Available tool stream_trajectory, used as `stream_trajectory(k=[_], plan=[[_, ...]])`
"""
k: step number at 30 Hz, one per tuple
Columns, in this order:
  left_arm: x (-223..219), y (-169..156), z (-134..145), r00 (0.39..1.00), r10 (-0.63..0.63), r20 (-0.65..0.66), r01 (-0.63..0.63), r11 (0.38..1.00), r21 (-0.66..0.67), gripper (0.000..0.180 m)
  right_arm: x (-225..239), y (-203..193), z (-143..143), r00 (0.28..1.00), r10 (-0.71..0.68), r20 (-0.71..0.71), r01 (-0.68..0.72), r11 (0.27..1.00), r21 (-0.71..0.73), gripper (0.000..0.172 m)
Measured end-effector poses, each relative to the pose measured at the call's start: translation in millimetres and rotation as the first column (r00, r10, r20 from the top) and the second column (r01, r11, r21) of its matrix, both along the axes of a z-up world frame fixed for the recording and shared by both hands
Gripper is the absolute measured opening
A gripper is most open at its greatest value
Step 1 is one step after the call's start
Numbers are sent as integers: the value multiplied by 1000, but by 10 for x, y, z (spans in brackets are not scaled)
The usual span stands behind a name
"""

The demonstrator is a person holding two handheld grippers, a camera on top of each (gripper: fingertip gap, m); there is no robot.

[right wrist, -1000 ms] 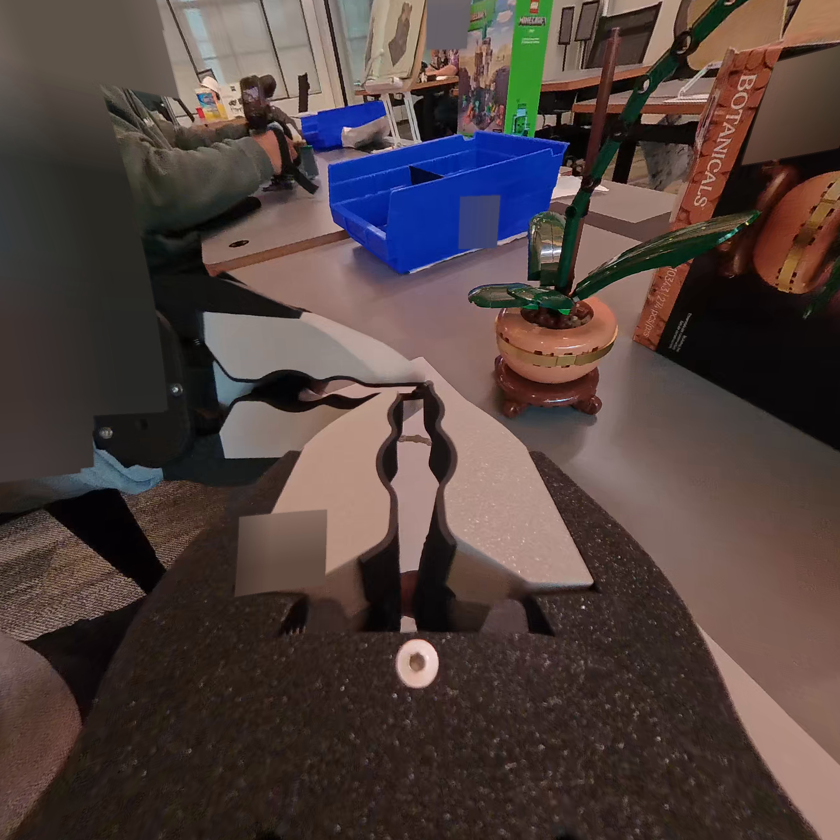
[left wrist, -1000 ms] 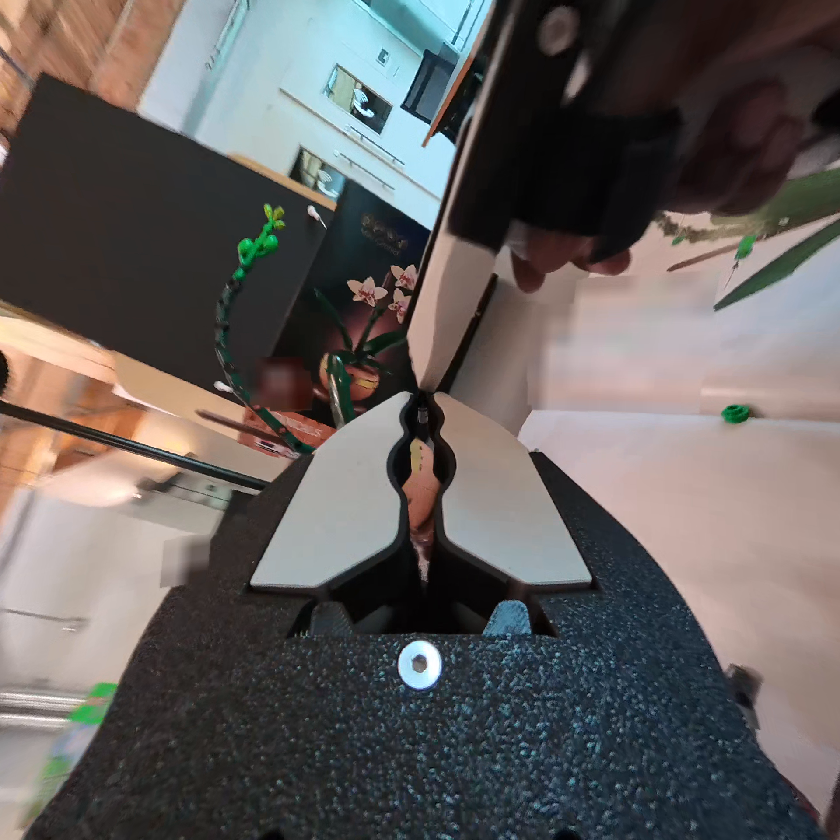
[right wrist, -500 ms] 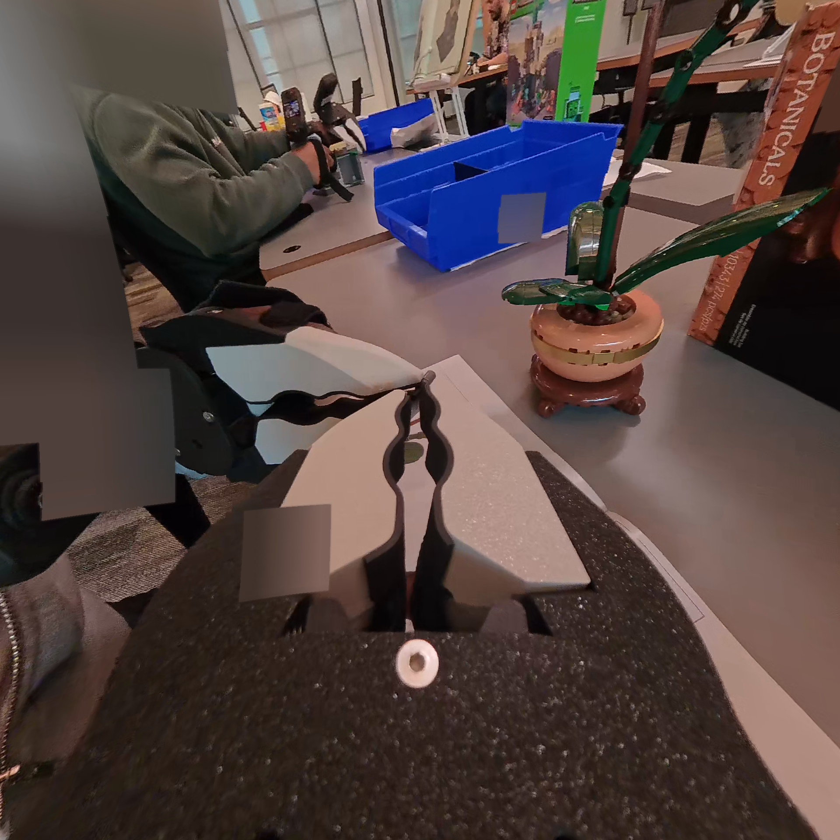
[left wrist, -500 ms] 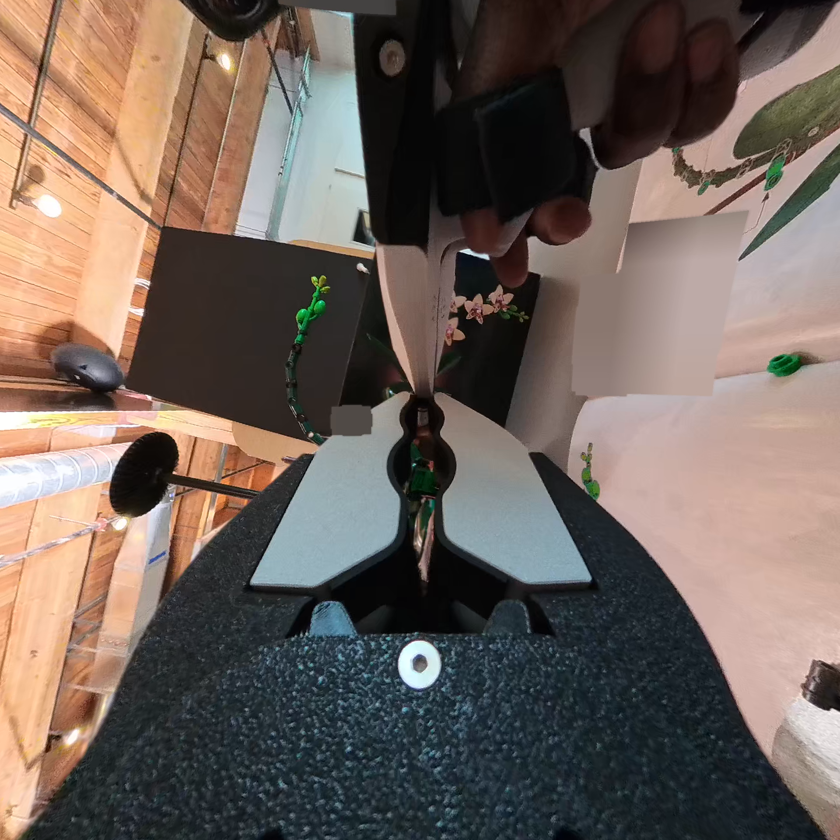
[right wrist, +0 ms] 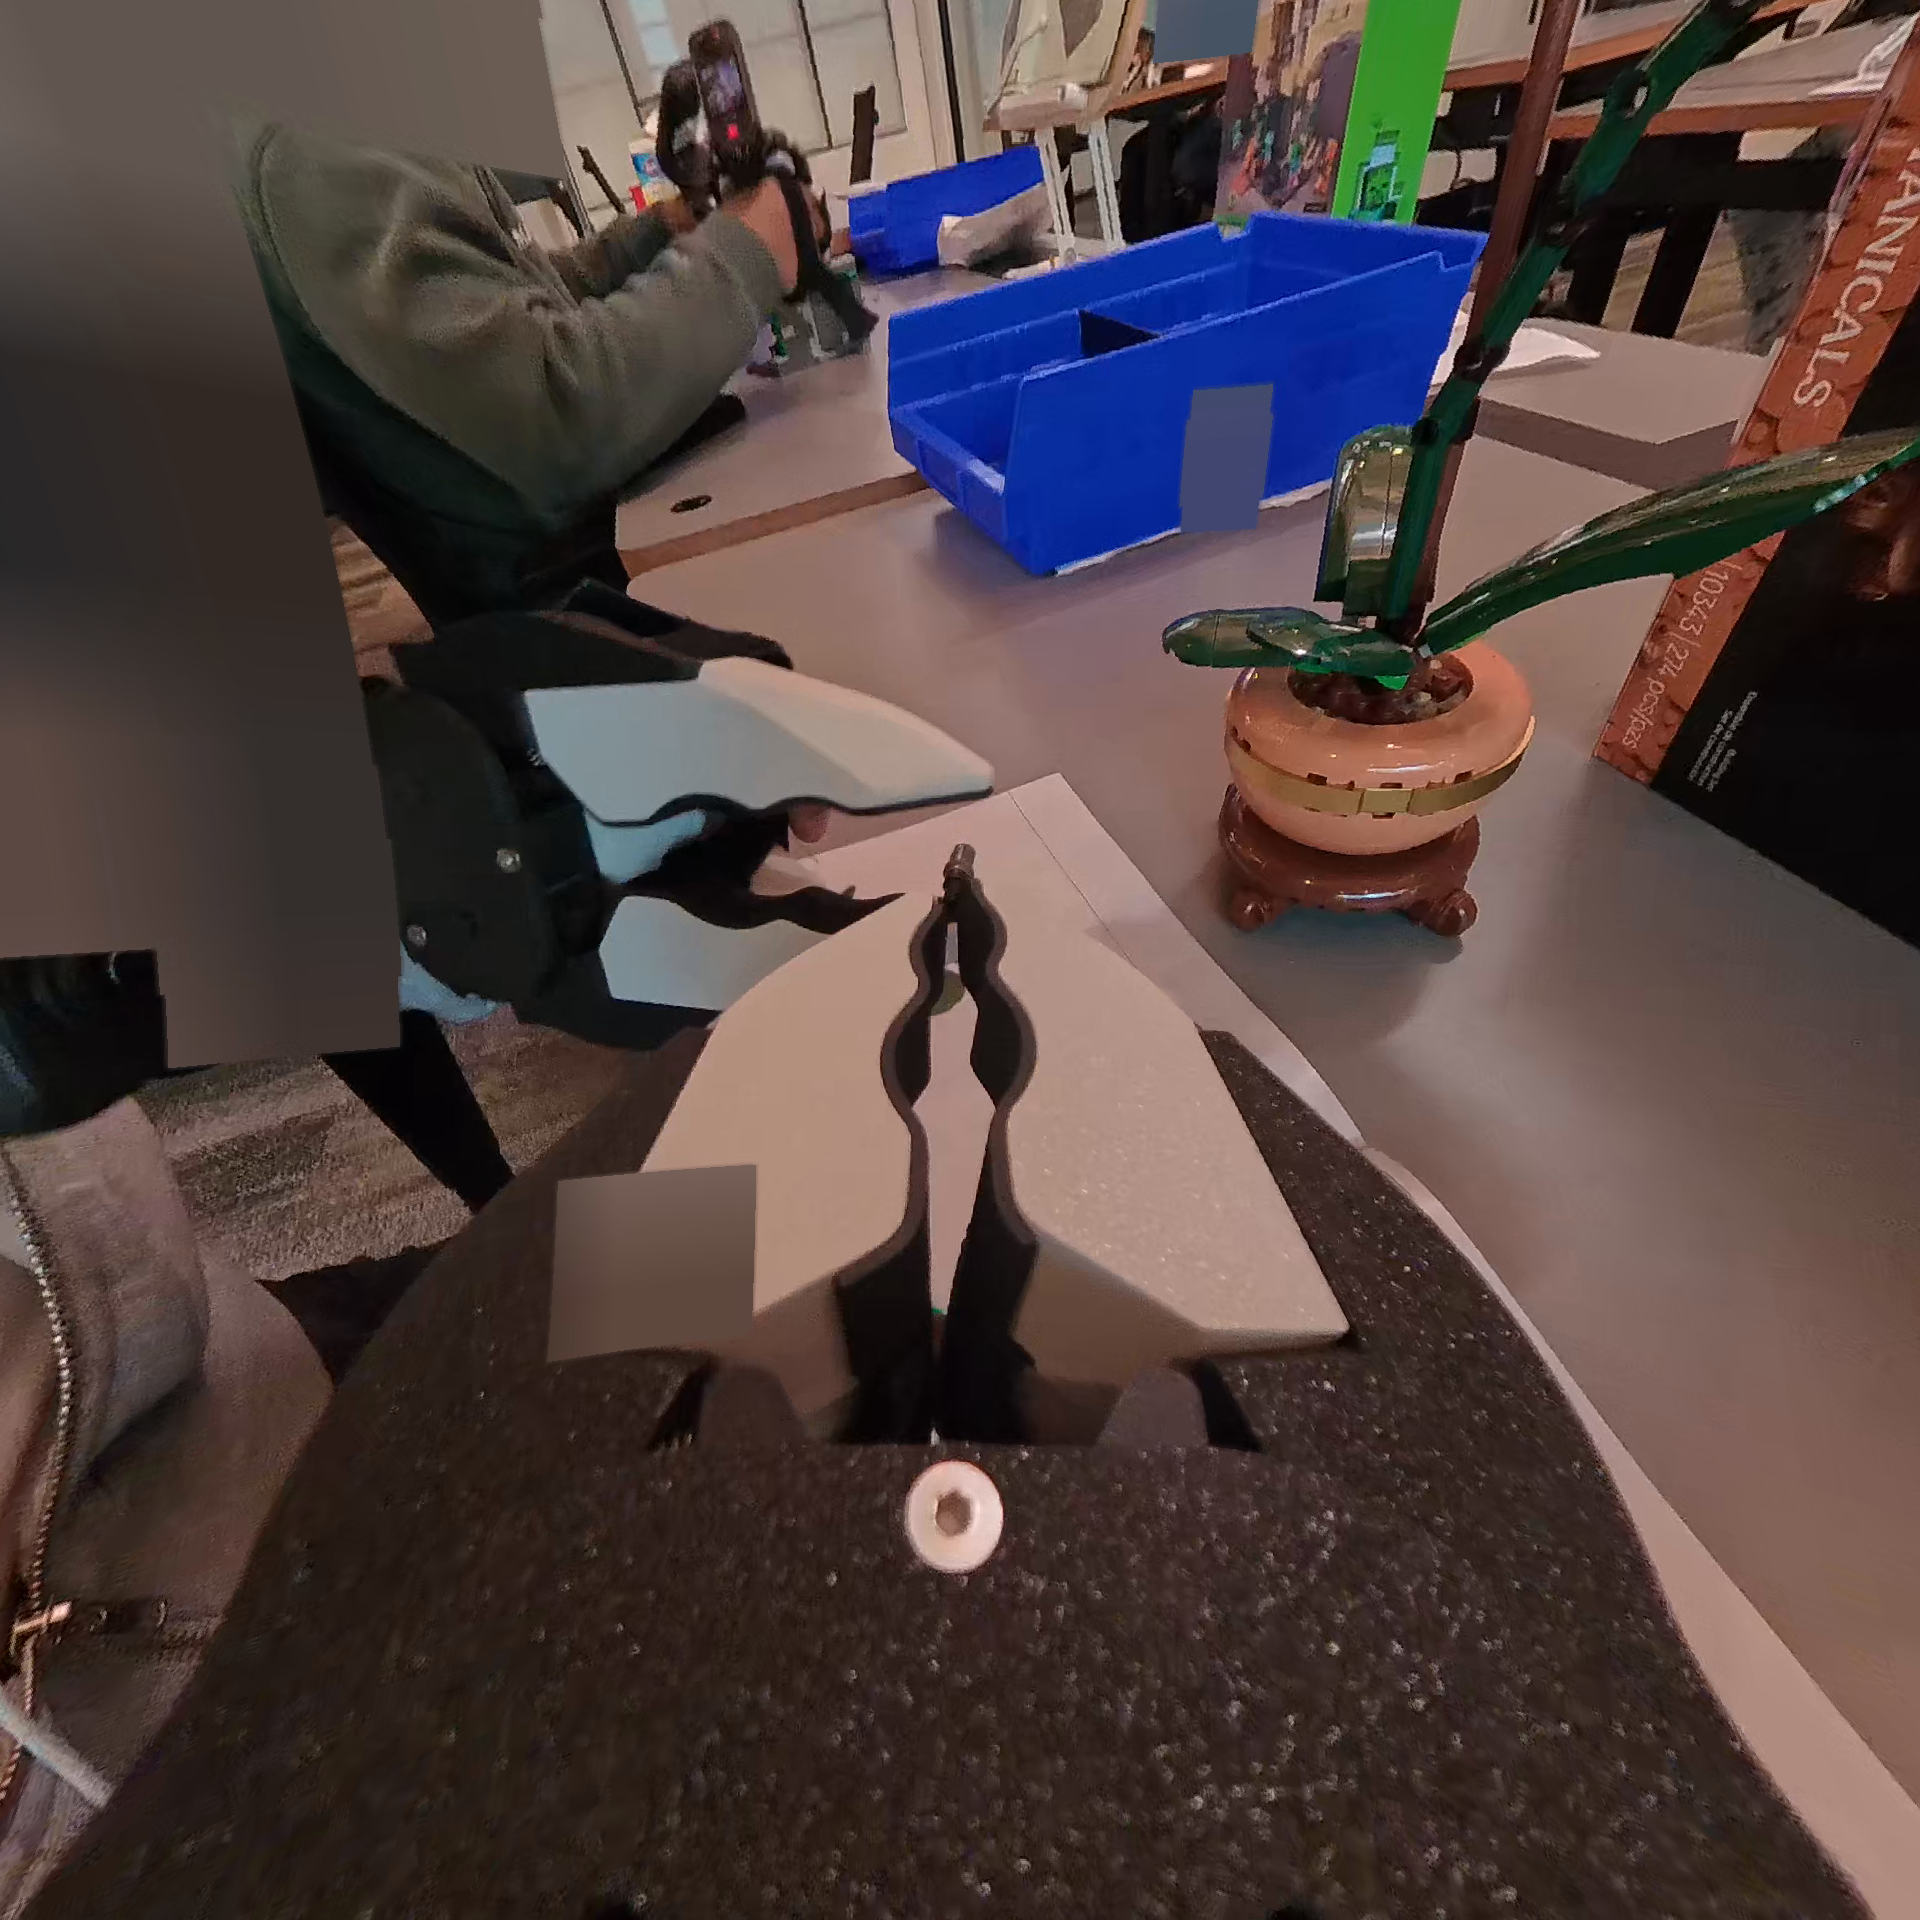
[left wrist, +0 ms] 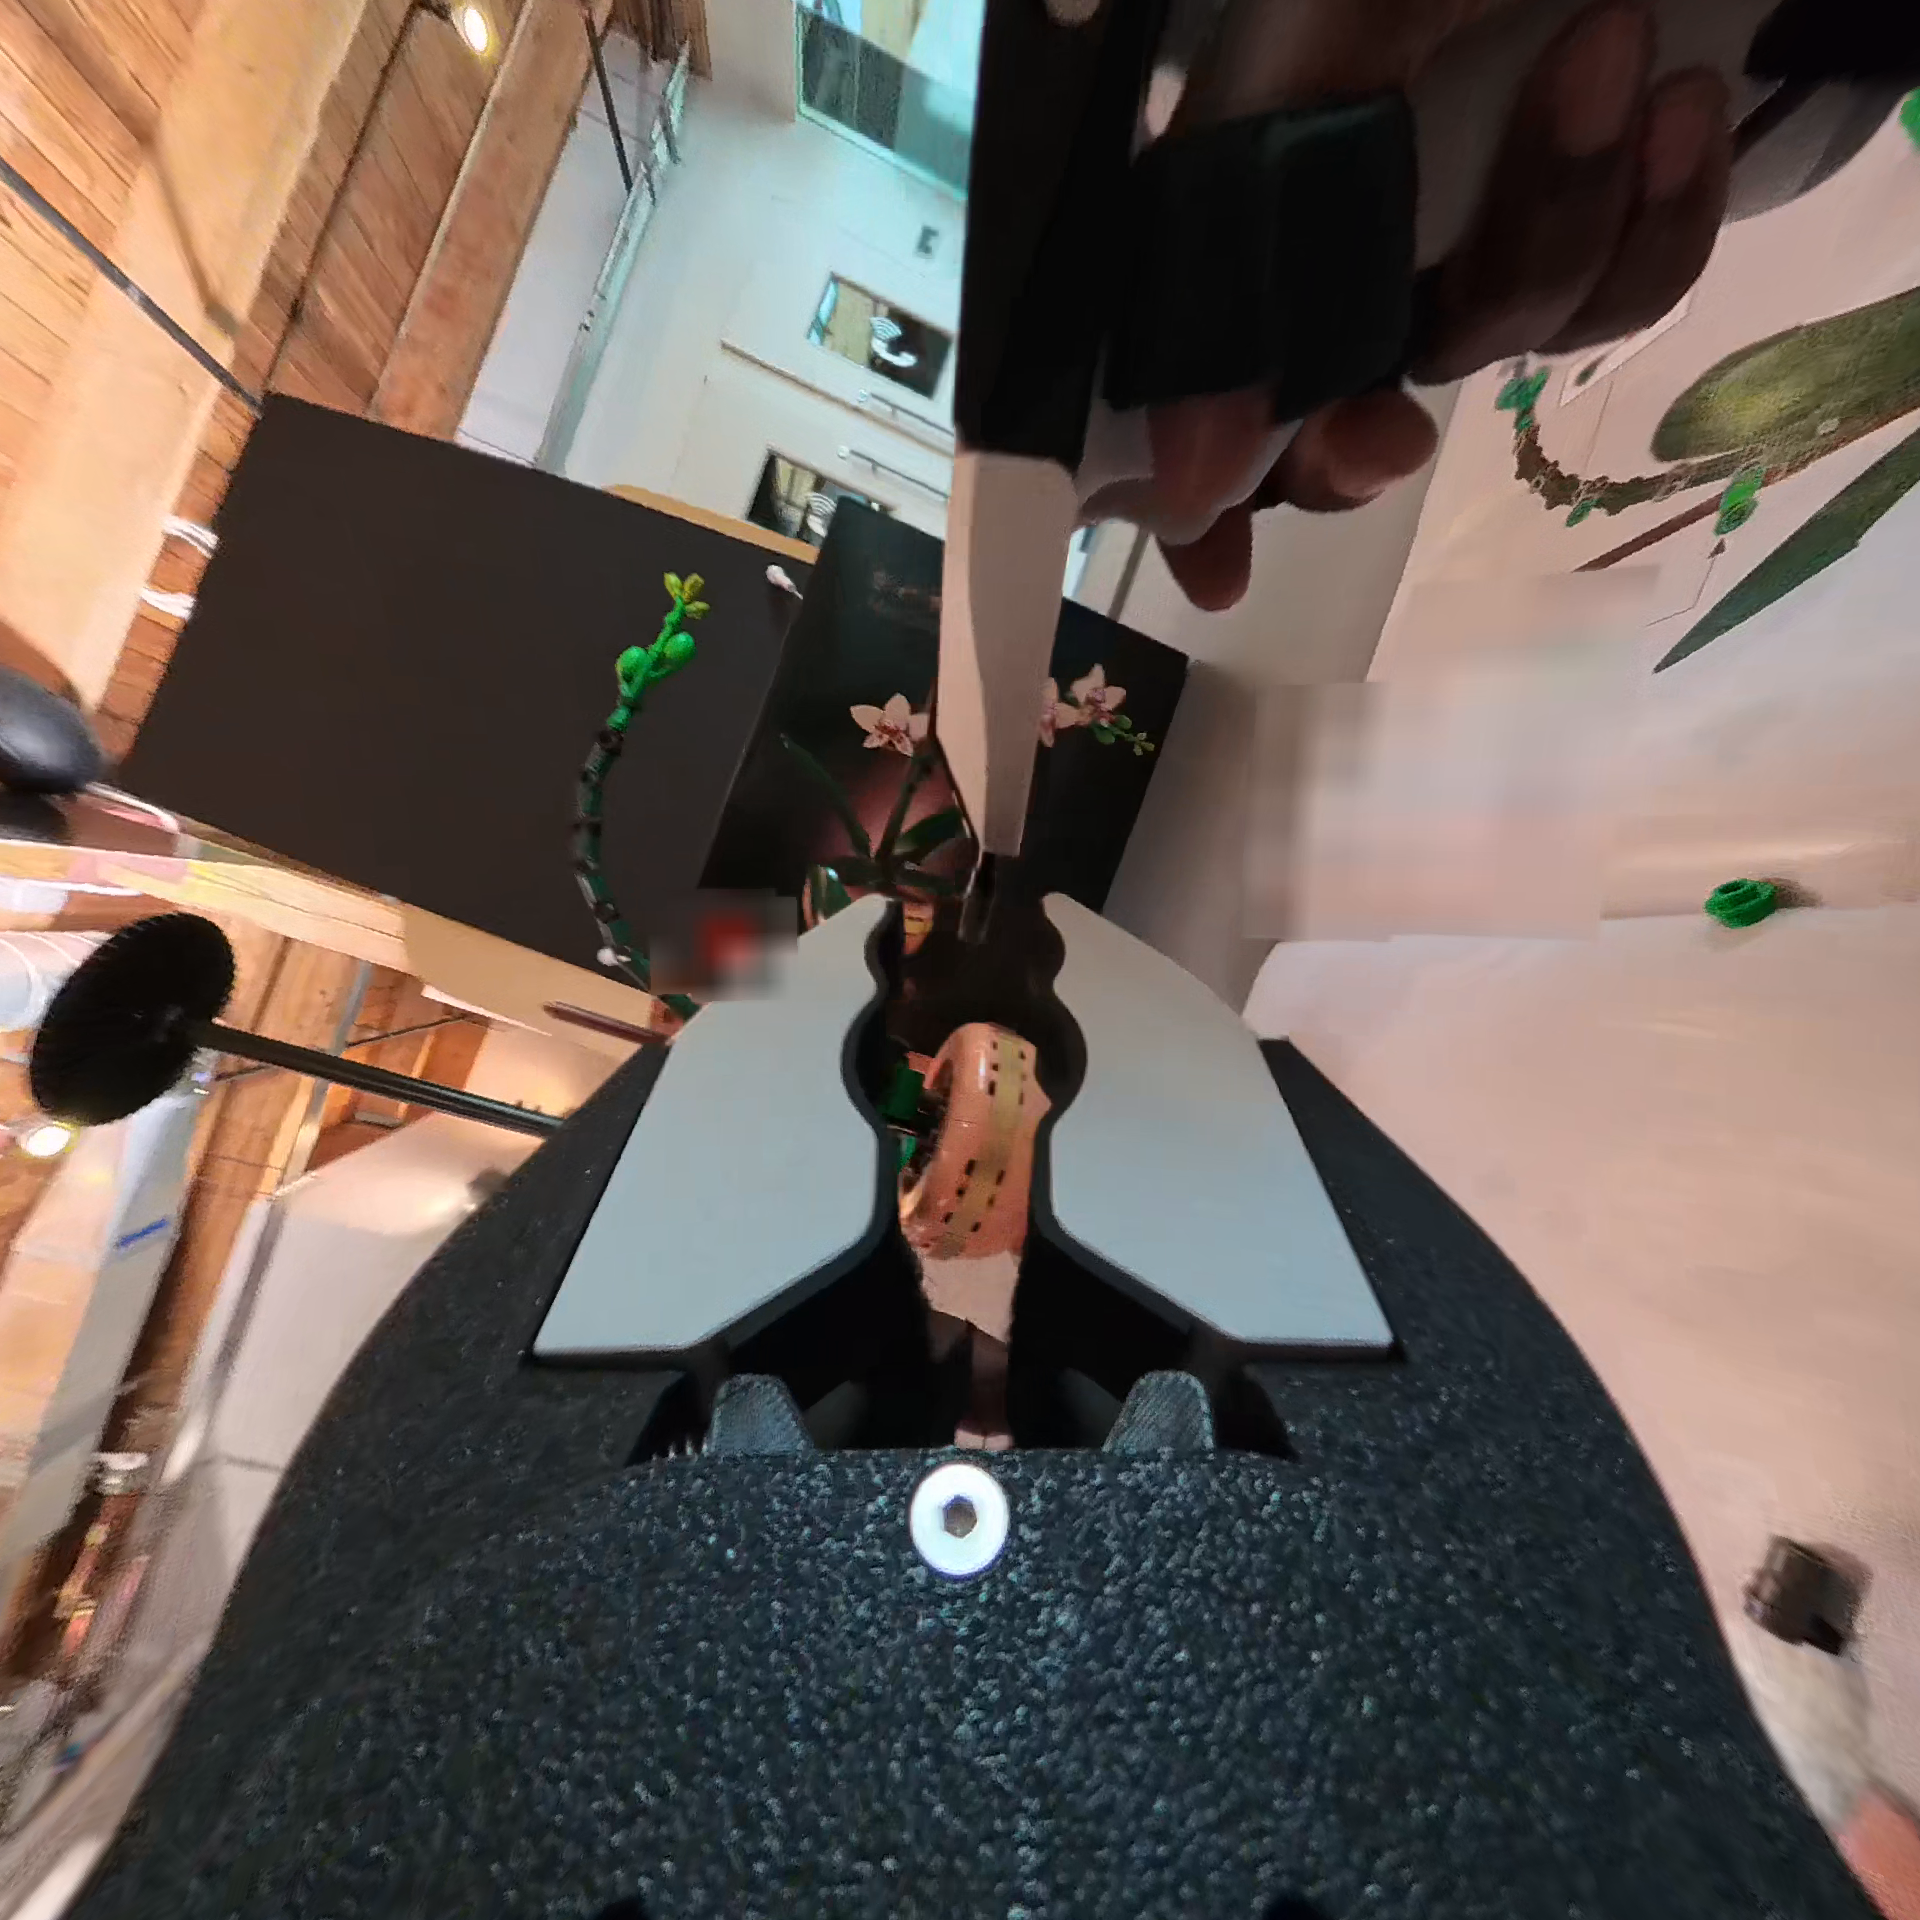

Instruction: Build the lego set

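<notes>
Grey table (right wrist: 1558, 1091), right tool (right wrist: 961, 883) pinching small dark peg (right wrist: 958, 862), left tool (left wrist: 966, 914) parted, bare.

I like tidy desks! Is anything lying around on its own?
Yes. A small green piece and a small dark piece lie loose on the table, apart from the flower pot.

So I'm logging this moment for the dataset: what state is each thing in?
Left gripper: open, nothing between its fingers.
Right gripper: shut on a small dark peg at its tips.
Peach brick-built flower pot: upright on the grey table.
Blue plastic bin: upright, open-topped.
</notes>
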State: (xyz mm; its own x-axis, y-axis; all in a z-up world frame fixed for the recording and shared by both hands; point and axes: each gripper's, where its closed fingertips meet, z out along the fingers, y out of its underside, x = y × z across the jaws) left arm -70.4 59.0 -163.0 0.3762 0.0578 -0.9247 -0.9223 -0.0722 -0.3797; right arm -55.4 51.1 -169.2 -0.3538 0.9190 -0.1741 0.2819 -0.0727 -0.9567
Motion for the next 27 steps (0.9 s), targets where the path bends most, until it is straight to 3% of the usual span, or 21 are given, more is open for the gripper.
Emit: stream_trajectory(k=[4,11,27], plan=[[12,34,-127,993,-48,106,57,995,-80,27,44,5,-54,996,41,81,-42,999,11,2],[80,58,-238,985,-81,155,102,985,-137,18,89,-11,-190,982,67,176,-72,997,24,2],[143,54,-279,972,-110,206,147,974,-172,4,106,-44,-167,981,83,174,-90,995,34,2]])
